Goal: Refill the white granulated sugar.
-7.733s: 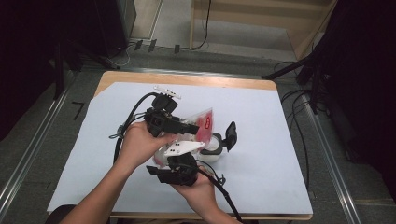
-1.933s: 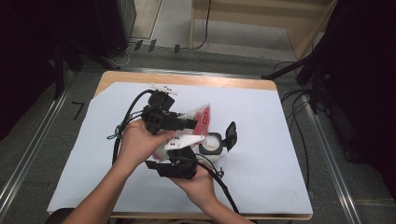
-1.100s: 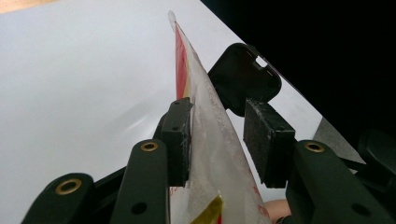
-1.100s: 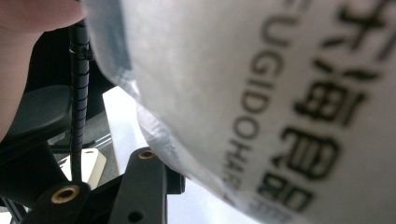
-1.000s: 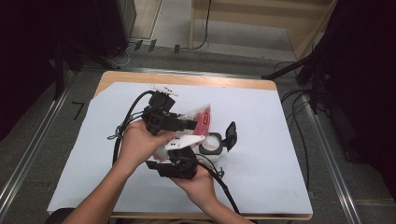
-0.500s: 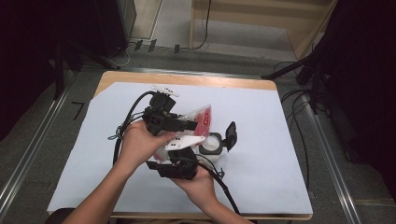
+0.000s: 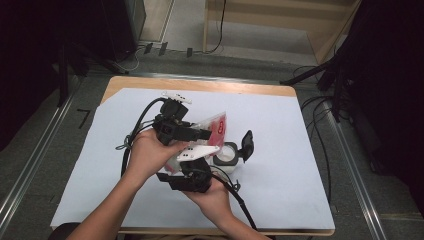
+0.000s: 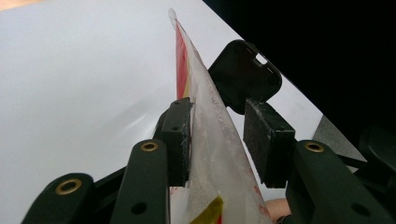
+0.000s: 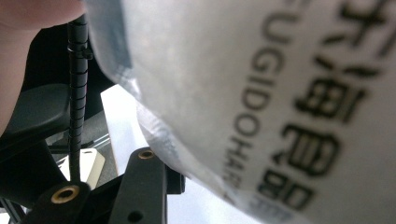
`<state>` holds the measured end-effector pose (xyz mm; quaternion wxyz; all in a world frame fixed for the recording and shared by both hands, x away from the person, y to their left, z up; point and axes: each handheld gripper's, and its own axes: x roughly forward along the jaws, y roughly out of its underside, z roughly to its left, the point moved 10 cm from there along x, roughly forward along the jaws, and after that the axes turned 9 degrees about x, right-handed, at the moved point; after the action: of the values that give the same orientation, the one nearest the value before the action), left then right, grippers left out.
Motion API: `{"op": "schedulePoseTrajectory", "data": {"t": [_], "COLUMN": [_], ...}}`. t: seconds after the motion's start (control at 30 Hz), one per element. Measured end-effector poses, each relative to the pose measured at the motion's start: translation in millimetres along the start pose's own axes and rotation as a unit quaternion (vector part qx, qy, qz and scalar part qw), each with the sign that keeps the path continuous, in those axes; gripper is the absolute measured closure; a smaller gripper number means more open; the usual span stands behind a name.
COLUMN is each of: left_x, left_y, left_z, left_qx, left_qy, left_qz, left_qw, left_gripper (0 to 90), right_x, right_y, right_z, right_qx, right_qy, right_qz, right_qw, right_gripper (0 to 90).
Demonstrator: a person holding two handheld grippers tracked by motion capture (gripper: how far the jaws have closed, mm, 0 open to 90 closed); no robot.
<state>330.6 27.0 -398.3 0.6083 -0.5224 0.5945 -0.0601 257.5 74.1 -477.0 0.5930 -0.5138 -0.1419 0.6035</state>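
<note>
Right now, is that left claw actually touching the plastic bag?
Touching. In the left gripper view, one pad of the left gripper lies flat against the bag; a gap separates the other pad.

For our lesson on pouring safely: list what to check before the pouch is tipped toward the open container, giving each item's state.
1. Container lid open: ok, black flip lid stands up.
2. Left gripper gripping the pouch: not ok, one pad touches, the other stands apart.
3. Right gripper gripping the pouch: cannot tell, the pouch covers its jaws.
4. Pouch above the container mouth: not ok, beside it.
5. Pouch torn open: cannot tell.
</note>
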Motion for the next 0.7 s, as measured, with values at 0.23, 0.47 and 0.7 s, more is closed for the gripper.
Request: {"op": "schedulePoseTrajectory", "data": {"t": [0.23,0.47,0.7], "left_x": [0.5,0.3,0.5], "left_y": [-0.5,-0.2,-0.4], "left_z": [-0.4,-0.1,-0.4], "left_qx": [0.0,0.0,0.0], "left_qy": [0.002,0.0,0.001], "left_qz": [-0.003,-0.002,-0.003], "left_qw": [1.0,1.0,1.0], "left_gripper": [62.7,62.7,62.7], "right_x": [-0.1,0.0,-0.1], "right_y": [-0.1,0.0,0.1], "right_z": [0.0,0.0,0.0], "right_qx": [0.0,0.0,0.0], "right_qy": [0.0,0.0,0.0], "right_qz": [-0.001,0.0,0.0], "right_qw": [1.0,1.0,1.0], "right_gripper": [63.6,63.6,63.6]}}
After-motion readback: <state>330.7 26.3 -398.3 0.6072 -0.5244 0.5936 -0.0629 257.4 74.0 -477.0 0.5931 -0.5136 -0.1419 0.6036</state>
